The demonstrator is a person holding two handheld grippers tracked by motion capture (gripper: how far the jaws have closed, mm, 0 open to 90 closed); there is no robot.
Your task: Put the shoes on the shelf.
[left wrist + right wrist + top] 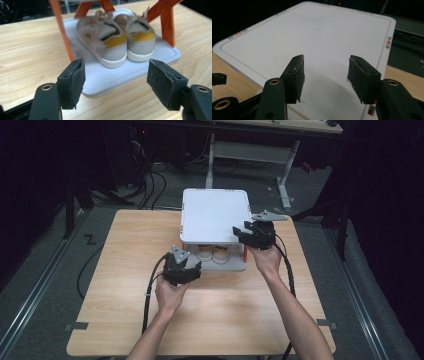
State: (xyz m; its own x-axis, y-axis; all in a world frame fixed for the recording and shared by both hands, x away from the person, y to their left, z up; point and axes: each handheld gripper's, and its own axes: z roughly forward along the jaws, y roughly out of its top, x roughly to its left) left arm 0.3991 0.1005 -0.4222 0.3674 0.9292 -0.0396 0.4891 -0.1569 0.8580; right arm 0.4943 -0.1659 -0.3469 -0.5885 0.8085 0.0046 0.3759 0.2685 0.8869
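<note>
Left hand-held gripper (116,82) gapes just before the shoes (116,40)

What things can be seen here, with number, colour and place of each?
shoes: two, beige with yellow heels, side by side on the rack's bottom shelf
rack: one, white shelves with orange posts, at the table's far edge
table: one, light wood, centre of the high view
cables: several, black, on the floor beyond the table
left tongs: one, black, open, in front of the shoes
right tongs: one, black, open, over the rack's top shelf
</note>
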